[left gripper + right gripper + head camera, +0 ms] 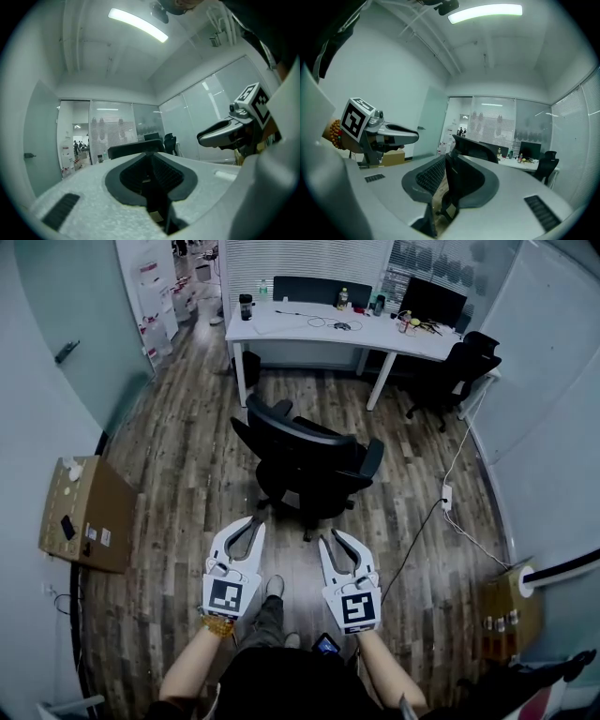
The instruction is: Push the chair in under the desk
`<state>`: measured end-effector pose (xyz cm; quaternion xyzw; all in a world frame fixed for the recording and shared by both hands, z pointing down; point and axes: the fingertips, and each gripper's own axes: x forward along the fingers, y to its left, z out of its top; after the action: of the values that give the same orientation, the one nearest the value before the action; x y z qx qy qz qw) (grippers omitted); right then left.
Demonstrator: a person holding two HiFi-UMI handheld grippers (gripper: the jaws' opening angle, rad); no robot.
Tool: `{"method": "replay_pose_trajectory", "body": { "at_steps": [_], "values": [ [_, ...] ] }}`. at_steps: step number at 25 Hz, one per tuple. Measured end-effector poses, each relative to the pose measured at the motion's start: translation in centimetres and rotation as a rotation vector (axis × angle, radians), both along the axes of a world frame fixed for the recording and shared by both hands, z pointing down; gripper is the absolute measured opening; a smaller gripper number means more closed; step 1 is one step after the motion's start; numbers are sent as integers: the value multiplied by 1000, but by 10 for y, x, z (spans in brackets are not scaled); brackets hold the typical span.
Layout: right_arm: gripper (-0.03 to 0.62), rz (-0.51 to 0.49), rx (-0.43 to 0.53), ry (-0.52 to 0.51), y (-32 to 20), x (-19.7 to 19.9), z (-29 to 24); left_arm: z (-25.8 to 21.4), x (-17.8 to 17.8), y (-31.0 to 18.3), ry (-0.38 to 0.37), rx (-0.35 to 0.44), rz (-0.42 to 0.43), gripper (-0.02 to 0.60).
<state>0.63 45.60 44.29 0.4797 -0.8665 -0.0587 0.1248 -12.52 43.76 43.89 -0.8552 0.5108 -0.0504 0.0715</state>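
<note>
Cool glow from ceiling light [485, 12] (fisheye edges)

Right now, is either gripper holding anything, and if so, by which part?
Nothing is held. The left gripper and right gripper both have their jaws slightly apart with nothing between the pads. The chair stands ahead of them, ungripped.

Office, white desk [281, 326], monitor [433, 301], swivel chair [314, 460]

White left gripper [253, 521], beaded bracelet [217, 624]
</note>
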Motion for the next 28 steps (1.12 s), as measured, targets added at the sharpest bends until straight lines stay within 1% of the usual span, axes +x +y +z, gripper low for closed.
{"method": "replay_pose_trajectory", "body": {
  "at_steps": [3,8,10,13,16,22,24,28],
  "values": [
    [92,10,-12,27,-26,3,6,7,-5,-28,-1,-22,4,52],
    [106,26,-21,67,-71,6,17,19,-17,-80,-40,-14,34,61],
    [106,38,-34,81,-84,12,24,29,-20,-98,-76,-7,54,64],
    [109,54,-61,121,-103,19,37,45,-30,-127,-121,-28,71,80],
    [114,75,-75,150,-127,25,47,55,-41,-160,-177,-29,99,99],
    [132,110,-147,218,-170,42,80,73,-61,-226,-243,-16,165,135],
    [141,123,-181,225,-182,50,92,88,-67,-247,-278,-32,187,139],
    [164,138,-225,280,-201,67,114,118,-78,-286,-369,-72,237,182]
  ]
}}
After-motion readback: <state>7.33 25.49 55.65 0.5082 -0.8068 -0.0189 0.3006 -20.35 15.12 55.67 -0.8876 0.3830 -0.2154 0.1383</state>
